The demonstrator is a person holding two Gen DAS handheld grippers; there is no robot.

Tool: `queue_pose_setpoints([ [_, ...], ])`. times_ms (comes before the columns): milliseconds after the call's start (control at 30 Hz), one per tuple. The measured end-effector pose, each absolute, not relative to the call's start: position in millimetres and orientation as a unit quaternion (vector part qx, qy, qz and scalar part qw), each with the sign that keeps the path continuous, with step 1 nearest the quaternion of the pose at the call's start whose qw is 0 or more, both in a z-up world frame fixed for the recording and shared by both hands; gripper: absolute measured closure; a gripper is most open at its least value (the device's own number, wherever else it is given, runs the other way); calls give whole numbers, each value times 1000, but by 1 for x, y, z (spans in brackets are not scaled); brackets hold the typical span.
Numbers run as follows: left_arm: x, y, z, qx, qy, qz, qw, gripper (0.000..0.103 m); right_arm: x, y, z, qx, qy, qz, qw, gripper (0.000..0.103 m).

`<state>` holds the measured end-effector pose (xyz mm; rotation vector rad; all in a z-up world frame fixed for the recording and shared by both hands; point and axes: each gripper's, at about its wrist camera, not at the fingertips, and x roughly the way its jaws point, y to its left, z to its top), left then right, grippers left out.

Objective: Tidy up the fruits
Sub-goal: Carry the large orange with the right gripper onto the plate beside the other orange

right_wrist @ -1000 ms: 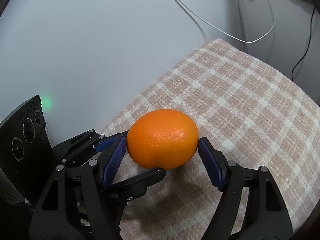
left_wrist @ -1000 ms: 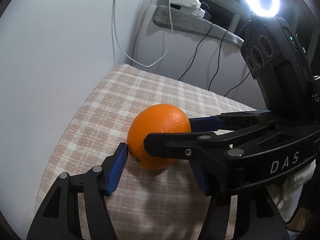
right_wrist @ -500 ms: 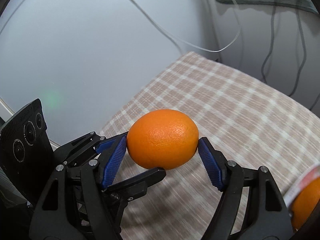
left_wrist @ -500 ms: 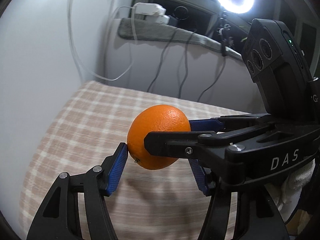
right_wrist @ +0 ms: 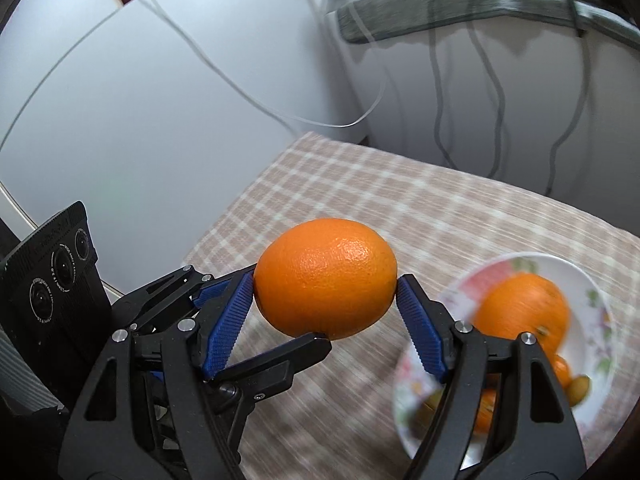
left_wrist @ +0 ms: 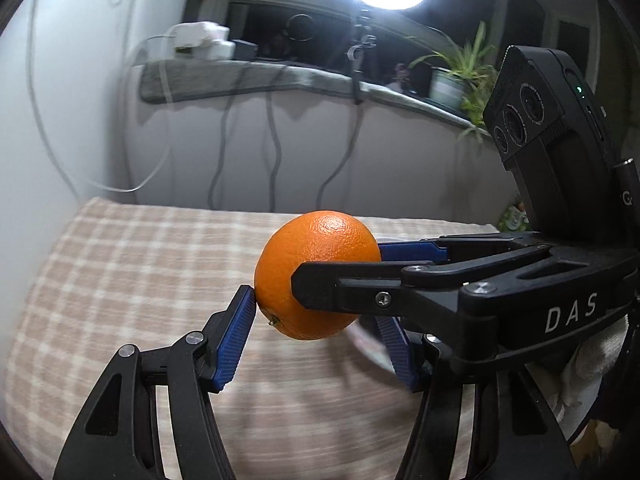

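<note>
With both my left gripper (left_wrist: 320,336) and right gripper (right_wrist: 326,312) clamped on the orange (right_wrist: 325,278), I should move them together toward the plate (right_wrist: 596,292) near the table's (right_wrist: 360,184) right edge.

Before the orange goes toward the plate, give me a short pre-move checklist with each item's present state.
1. Right gripper pads on both sides of the orange: ok.
2. Left gripper also on the orange: one pad touches its side, the other is hidden: cannot tell.
3. Orange lifted off the checked cloth: ok.
4. Plate in view, ahead and to the right: ok.
5. Free room on the plate: another orange and smaller fruit already lie there, blurred: cannot tell.
6. Path to the plate free of things: ok.
</note>
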<state>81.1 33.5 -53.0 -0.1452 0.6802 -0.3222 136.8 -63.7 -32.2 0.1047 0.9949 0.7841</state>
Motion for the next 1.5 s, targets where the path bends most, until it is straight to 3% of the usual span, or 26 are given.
queue_pose_setpoints([
  [833, 126, -99, -47, -35, 348, -242, 905, 42, 150, -210, -30, 99, 460, 280, 837, 26],
  [1500, 151, -123, -66, -16, 382, -243, 891, 42, 169, -238, -55, 119, 480, 267, 828, 26],
])
